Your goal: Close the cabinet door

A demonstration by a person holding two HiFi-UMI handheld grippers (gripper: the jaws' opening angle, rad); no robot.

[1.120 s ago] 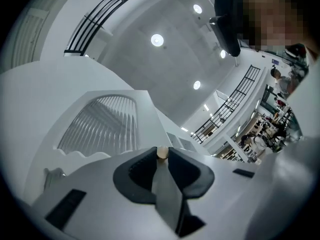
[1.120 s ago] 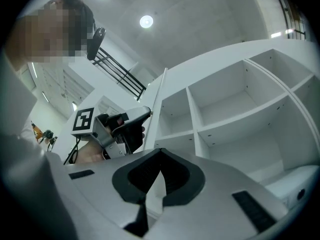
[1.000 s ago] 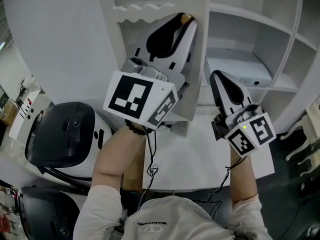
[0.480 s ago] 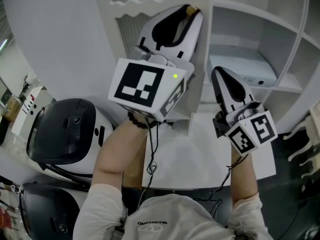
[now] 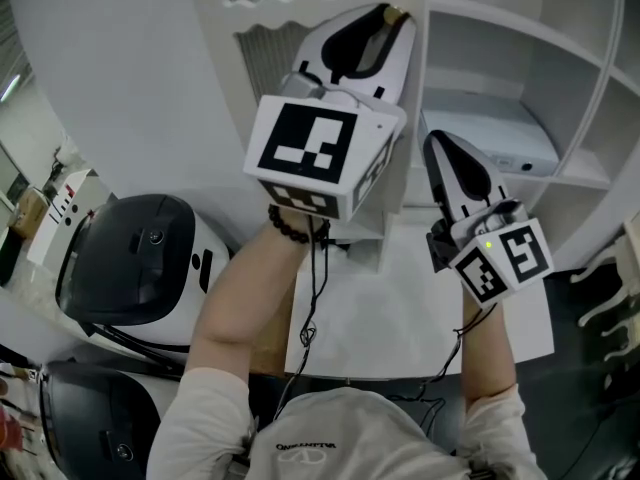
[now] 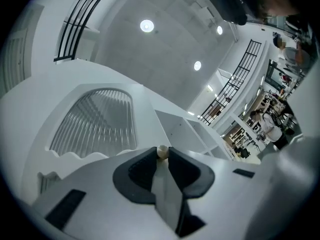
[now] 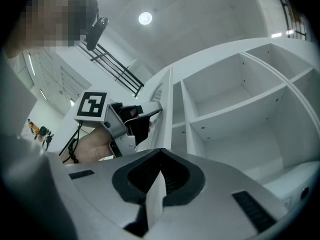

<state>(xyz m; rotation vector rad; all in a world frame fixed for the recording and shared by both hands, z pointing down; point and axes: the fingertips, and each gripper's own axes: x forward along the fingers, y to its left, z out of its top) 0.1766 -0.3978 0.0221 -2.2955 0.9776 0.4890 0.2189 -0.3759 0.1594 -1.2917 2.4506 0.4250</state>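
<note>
The white cabinet door (image 5: 262, 63), with a ribbed glass panel (image 6: 95, 119), stands partly open in front of the white shelf cabinet (image 5: 520, 78). My left gripper (image 5: 387, 18) is shut on the door's small beige knob (image 6: 162, 151), which sits pinched between the black pads at the jaw tips. The right gripper view shows this gripper (image 7: 150, 111) against the door's edge (image 7: 166, 114). My right gripper (image 5: 437, 150) is held up beside the open shelves (image 7: 235, 104); its jaws are shut with nothing between them.
A white table (image 5: 400, 318) lies under both hands. Two black-and-white rounded machines (image 5: 130, 263) stand at the left. A white box-shaped device (image 5: 495, 133) rests on a lower shelf. A white chair (image 5: 610, 288) is at the far right.
My left gripper has moved right and farther away with the knob held, and the door has swung nearer the cabinet. The right gripper has stayed in place.
</note>
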